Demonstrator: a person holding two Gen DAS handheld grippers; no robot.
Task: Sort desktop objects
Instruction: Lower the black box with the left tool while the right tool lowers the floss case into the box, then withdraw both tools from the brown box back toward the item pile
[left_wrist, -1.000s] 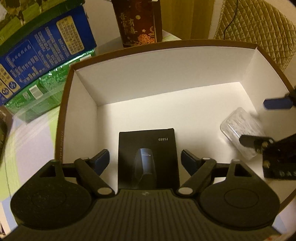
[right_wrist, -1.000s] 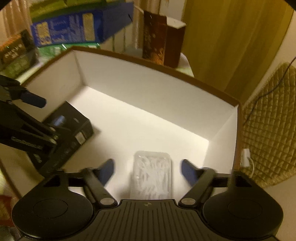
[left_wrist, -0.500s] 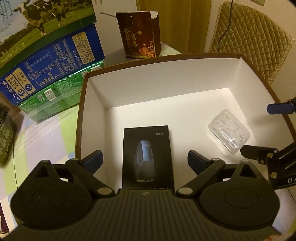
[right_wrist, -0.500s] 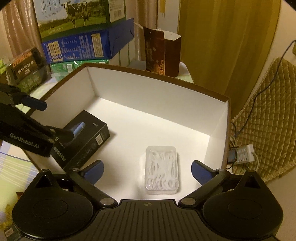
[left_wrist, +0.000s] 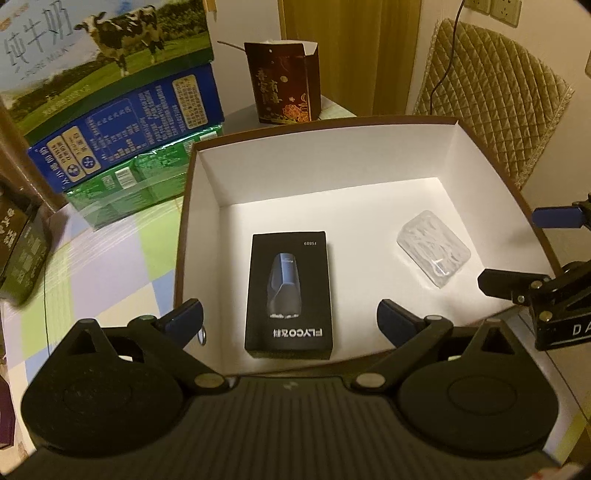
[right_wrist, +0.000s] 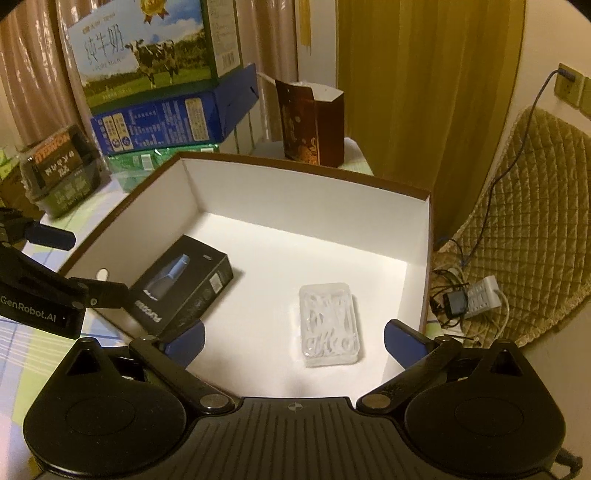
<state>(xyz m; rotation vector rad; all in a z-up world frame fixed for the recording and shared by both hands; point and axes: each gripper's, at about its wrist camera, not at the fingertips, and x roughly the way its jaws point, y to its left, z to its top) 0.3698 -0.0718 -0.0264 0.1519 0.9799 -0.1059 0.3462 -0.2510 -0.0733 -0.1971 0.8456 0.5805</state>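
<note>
A brown box with white inner walls (left_wrist: 332, 162) (right_wrist: 295, 199) holds two items. A black shaver box (left_wrist: 290, 291) (right_wrist: 183, 286) lies flat on its floor at the left. A clear plastic case of white picks (left_wrist: 434, 254) (right_wrist: 330, 325) lies at the right. My left gripper (left_wrist: 290, 317) hovers above the shaver box, open, with nothing touching its pads. Over the clear case my right gripper (right_wrist: 294, 338) is also open and holds nothing. Each gripper shows at the edge of the other's view: the right gripper (left_wrist: 530, 251), the left gripper (right_wrist: 79, 264).
Stacked milk cartons (left_wrist: 110, 85) (right_wrist: 147, 48) stand behind the box at the left, and a dark brown gift bag (left_wrist: 284, 85) (right_wrist: 314, 122) behind it. A dark packet (right_wrist: 61, 166) sits far left on a checkered cloth (left_wrist: 110, 258). A quilted cushion (right_wrist: 524, 229) and power strip (right_wrist: 480, 295) are right.
Both grippers have risen and drawn back from the box floor, and their jaws have spread wider. The shaver box and the clear case stay where they lay.
</note>
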